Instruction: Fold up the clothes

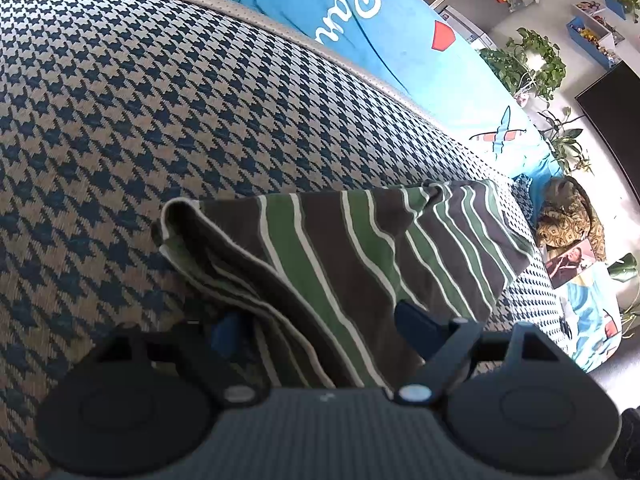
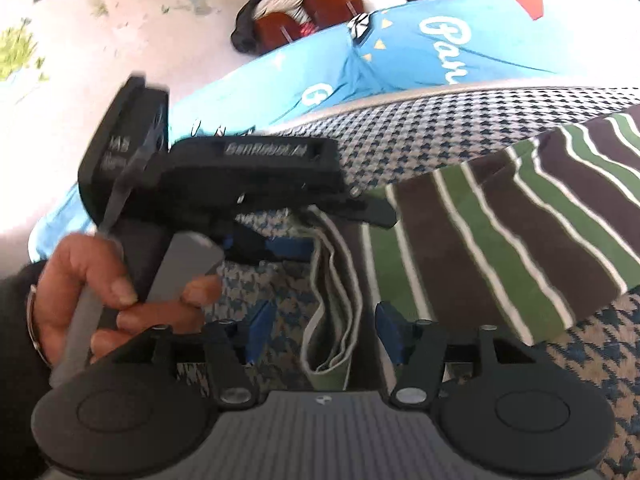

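A striped garment (image 1: 340, 248) in brown, green and white lies on the houndstooth surface (image 1: 140, 120). In the left wrist view its folded edge runs between my left gripper (image 1: 316, 328) fingers, which stand wide apart around the cloth. In the right wrist view the same garment (image 2: 500, 224) spreads to the right, and its folded edge (image 2: 332, 320) hangs between my right gripper (image 2: 320, 332) fingers, which stand apart. The left gripper body (image 2: 248, 176), held by a hand (image 2: 120, 292), sits just ahead of the right gripper, on the garment's edge.
A bright blue sheet with white lettering (image 1: 340, 20) covers the cushion behind the houndstooth surface. Potted plants (image 1: 528, 60) and a dark screen (image 1: 616, 120) stand at the far right. A chair with clothes (image 2: 288, 12) stands behind the blue sheet.
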Tool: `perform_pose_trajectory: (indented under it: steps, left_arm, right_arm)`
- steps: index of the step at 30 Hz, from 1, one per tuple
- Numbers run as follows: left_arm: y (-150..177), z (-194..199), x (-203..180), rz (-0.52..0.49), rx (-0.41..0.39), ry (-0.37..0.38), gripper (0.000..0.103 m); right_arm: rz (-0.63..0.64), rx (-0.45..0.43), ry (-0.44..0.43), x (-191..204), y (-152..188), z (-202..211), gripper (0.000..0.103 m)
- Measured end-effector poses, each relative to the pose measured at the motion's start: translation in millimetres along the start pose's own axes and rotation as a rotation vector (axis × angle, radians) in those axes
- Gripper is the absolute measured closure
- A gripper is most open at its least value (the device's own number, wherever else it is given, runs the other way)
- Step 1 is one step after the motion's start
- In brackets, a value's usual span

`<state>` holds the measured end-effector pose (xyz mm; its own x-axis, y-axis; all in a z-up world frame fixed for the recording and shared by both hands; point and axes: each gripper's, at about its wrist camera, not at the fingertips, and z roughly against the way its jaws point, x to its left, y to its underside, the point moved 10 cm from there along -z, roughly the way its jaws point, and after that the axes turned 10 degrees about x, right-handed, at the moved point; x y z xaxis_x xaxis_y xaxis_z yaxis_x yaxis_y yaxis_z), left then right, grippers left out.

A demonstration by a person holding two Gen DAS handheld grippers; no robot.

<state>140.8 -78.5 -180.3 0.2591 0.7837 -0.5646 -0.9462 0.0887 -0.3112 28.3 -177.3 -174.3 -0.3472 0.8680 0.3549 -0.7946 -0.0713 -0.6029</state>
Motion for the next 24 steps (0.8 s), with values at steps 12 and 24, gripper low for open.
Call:
perform_pose_trajectory:
  steps: [12,24]
  left_arm:
    - [1.0,3.3,7.7,0.008,-0.007,-0.005,0.02]
    - [-8.6,1.1,12.8,0.007,-0.041,-0.039,0.031]
  right_arm:
    - [0.09,-0.003,0.123,0.7,-2.0,-18.1,0.094]
    - [-0.055,-0.084,-0.018,-9.5,-17.0,7.1,0.095]
